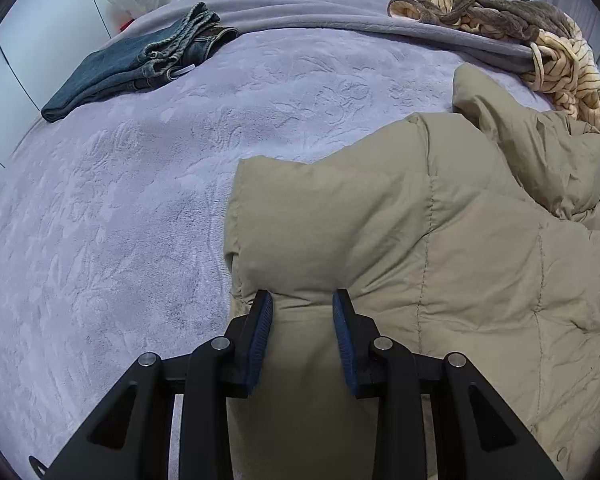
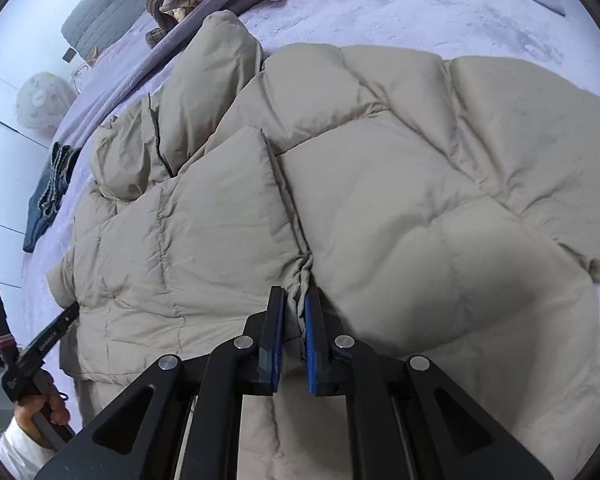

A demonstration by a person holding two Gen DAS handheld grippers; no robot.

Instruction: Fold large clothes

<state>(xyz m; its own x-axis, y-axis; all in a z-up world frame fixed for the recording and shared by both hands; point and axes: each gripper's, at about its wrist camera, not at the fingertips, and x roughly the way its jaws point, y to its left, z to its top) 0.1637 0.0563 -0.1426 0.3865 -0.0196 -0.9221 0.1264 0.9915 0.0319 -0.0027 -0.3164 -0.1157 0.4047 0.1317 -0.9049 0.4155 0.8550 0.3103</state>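
A large beige puffer jacket [image 2: 380,200] lies spread on a bed with a lilac plush blanket [image 1: 120,200]. My left gripper [image 1: 302,300] is shut on a thick fold at the jacket's [image 1: 420,240] left edge, and the padding bulges up between its blue pads [image 1: 262,328]. My right gripper [image 2: 296,300] is shut on a gathered pinch of fabric along the seam near the jacket's middle. In the right wrist view the other gripper [image 2: 40,348] shows at the lower left, held by a hand [image 2: 44,408], with its tips at the jacket's edge.
Folded blue jeans [image 1: 140,68] lie at the far left of the bed. A striped cream and brown fleece garment [image 1: 540,40] is heaped at the far right, next to the jacket. A grey quilted headboard [image 2: 108,12] and a pale bag [image 2: 40,104] stand beyond the bed.
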